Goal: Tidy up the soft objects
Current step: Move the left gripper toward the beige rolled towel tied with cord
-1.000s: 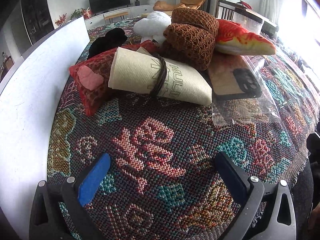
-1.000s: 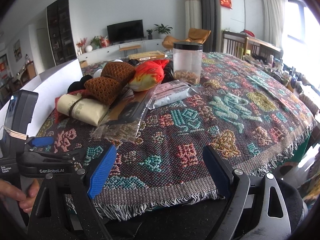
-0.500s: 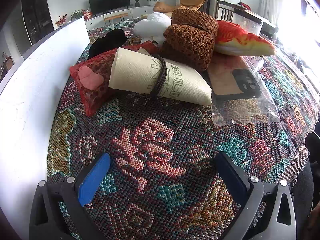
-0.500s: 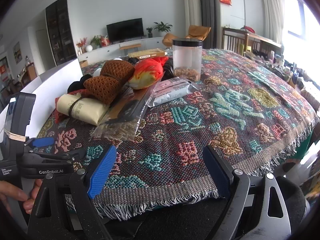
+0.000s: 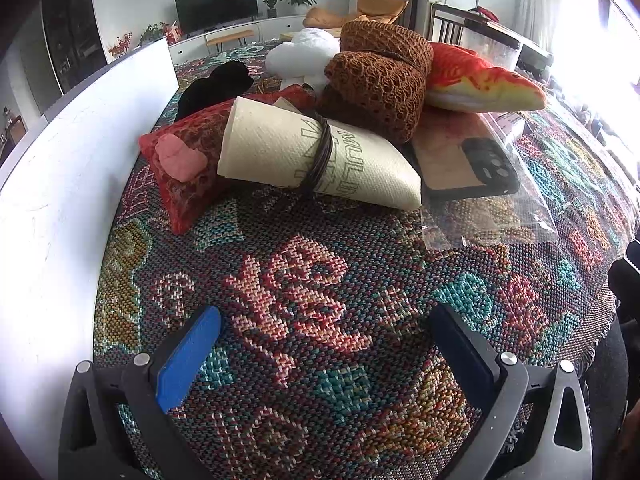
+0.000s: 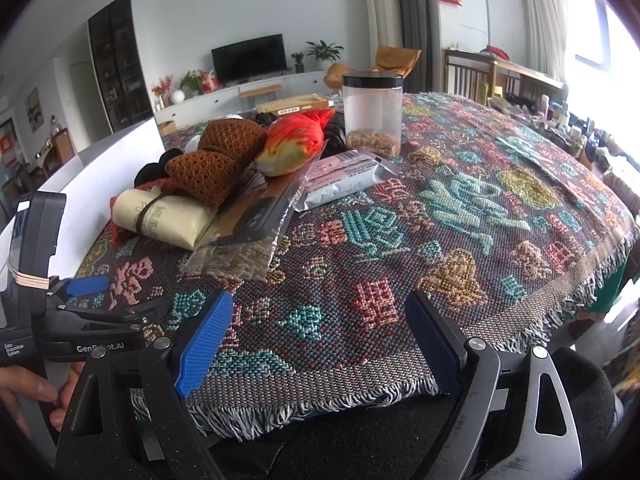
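Lying rolled, cord-tied: cream cloth.

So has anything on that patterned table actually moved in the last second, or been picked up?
Nothing was picked up or let go. The right gripper only shifted slightly, so its view changed a little. The left gripper stayed open and empty over the woven tablecloth, and the cream rolled cloth tied with a black band and brown knitted bundle lie unmoved.
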Demonstrator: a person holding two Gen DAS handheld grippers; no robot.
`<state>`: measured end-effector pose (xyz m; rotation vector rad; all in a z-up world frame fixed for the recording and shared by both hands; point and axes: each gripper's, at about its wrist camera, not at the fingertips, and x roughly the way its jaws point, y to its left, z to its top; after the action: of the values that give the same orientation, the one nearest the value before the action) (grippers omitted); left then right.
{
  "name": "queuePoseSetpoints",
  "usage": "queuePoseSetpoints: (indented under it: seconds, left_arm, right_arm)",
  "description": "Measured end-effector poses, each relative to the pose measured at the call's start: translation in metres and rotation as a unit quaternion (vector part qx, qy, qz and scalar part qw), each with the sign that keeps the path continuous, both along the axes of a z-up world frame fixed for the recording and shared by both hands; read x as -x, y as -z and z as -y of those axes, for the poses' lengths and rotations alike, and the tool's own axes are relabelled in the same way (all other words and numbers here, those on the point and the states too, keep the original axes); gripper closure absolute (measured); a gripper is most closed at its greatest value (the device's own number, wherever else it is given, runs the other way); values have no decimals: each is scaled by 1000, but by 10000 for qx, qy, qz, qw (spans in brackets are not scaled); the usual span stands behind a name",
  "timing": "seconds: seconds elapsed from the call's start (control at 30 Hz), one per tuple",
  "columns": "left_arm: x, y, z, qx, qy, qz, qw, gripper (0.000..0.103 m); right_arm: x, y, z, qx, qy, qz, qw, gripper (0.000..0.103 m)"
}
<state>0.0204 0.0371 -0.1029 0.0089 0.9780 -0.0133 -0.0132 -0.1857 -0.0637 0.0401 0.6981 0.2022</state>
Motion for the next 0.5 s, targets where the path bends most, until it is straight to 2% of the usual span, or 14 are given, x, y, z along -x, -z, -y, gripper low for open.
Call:
queuePoseSetpoints:
  seconds: [0.5]
  left_arm:
    - [-1, -1, -1, 9, 112, -45, 9999, 0]
  right_arm:
    - [-2, 3, 2, -38, 21, -74, 10000, 13]
